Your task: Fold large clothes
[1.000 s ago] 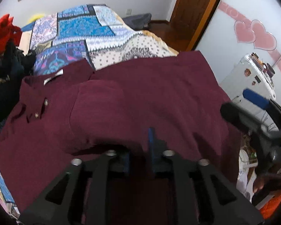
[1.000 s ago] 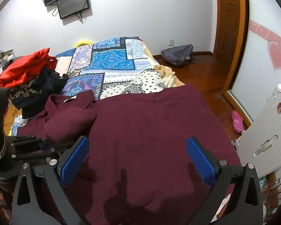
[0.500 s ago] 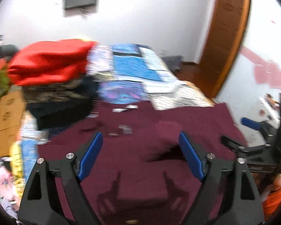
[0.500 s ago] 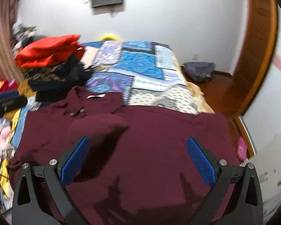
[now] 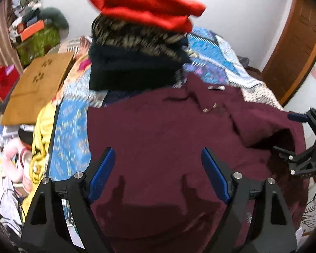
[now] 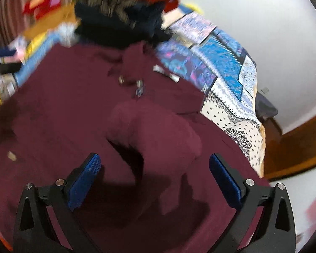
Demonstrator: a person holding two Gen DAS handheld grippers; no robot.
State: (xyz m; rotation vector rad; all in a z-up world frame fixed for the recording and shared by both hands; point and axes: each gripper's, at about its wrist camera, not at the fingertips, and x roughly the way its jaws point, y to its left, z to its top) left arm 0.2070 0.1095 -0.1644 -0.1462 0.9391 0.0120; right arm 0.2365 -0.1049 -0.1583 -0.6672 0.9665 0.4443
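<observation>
A large maroon button shirt (image 5: 158,130) lies spread on the bed, its collar with a white label (image 5: 216,87) toward the far side. One sleeve (image 6: 155,130) is folded inward over the body and casts a dark shadow. My left gripper (image 5: 158,172) hovers open over the shirt's left half, nothing between its blue pads. My right gripper (image 6: 154,177) hangs open above the folded sleeve, also holding nothing. It shows too in the left wrist view as the black right gripper (image 5: 303,147) at the right edge.
A stack of folded clothes (image 5: 137,48), red on top and dark knits below, stands beyond the shirt's collar side. A patchwork quilt (image 5: 217,59) covers the bed. A cardboard box (image 5: 38,86) and clutter sit to the left, a wooden door (image 5: 299,48) to the right.
My left gripper let go of the maroon cloth and opened wide, then swung left across the shirt toward the clothes stack. My right gripper stayed open and swept left, rolling, over the folded sleeve.
</observation>
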